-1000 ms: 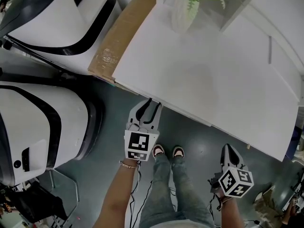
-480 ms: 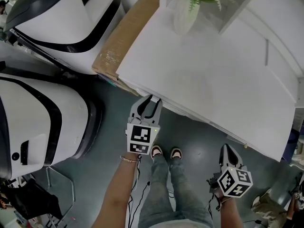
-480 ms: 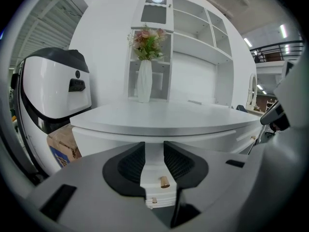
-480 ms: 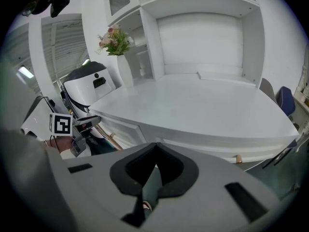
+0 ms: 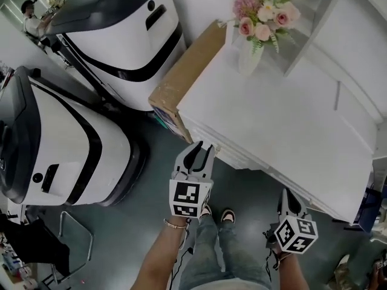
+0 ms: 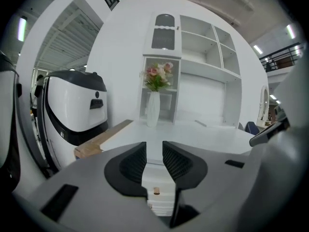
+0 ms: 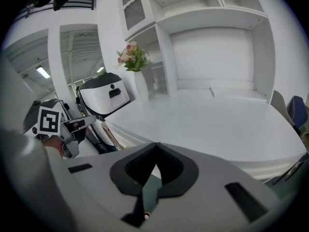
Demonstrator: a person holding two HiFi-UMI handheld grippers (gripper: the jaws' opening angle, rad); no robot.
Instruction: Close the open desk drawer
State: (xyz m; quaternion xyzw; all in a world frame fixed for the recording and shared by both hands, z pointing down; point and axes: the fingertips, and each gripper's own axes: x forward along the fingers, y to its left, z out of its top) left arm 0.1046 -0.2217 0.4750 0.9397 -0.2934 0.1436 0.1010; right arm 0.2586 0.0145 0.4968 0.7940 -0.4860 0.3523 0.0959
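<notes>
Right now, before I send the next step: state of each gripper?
Left gripper: open, jaws have just been closing a little, nothing between them.
Right gripper: shut, empty.

White vase of pink flowers [image 5: 250,52], brown cardboard slab [image 5: 186,68], large white-and-black machine [image 5: 121,35], second such machine [image 5: 60,144] nearer, grey floor [image 5: 251,189]

This looks like a robotics lab or test hall with a mock study corner set up inside it. At the upper right of the head view stands a white desk [image 5: 284,132] with a vase of flowers [image 5: 257,32]. Two large white-and-black machines [image 5: 66,144] fill the left side on a grey floor [image 5: 121,222]. The left gripper view shows built-in shelves [image 6: 203,42], a strip light [image 6: 21,28] at the left edge and a railed gallery [image 6: 282,57] at the far right.
</notes>
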